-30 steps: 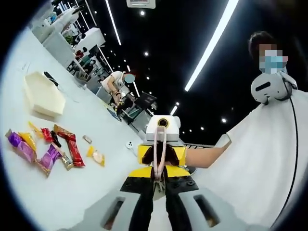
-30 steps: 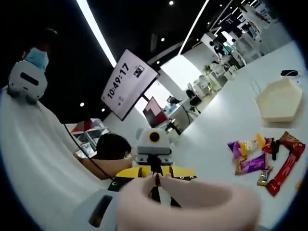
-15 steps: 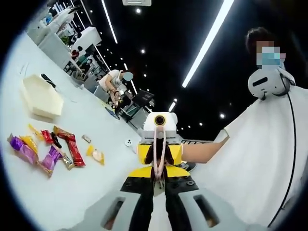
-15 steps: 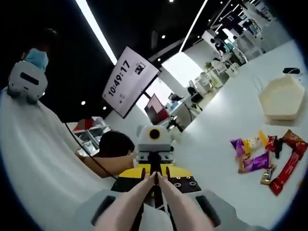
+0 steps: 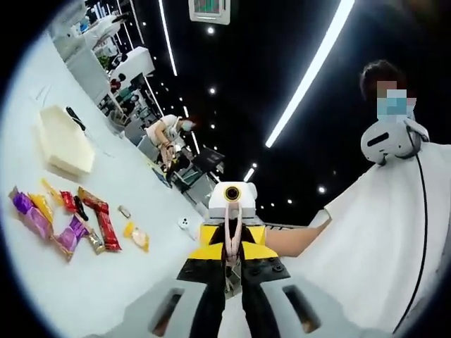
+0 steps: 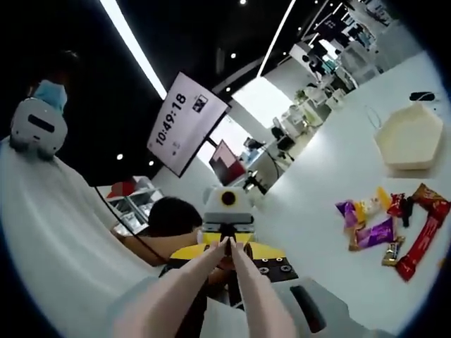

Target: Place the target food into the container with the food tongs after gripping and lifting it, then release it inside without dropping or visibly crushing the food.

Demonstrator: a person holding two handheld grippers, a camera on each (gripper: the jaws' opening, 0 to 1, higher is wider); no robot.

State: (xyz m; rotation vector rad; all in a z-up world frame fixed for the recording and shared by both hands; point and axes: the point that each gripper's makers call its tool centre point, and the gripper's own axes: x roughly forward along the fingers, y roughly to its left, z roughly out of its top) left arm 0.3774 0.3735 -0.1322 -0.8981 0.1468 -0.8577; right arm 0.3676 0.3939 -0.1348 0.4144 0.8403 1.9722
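Bare table (image 5: 106, 282) before snack wrappers (image 5: 67, 222); container (image 5: 63, 141) beyond

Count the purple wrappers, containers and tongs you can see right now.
Purple wrappers: 2
Container: 1
Tongs: 1
Total: 4

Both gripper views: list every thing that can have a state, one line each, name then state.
food tongs: held in the right gripper, tips together, nothing between them
container: open, empty, on the table
snack packets: sealed, lying loose on the table
left gripper: raised off the table, facing the right one
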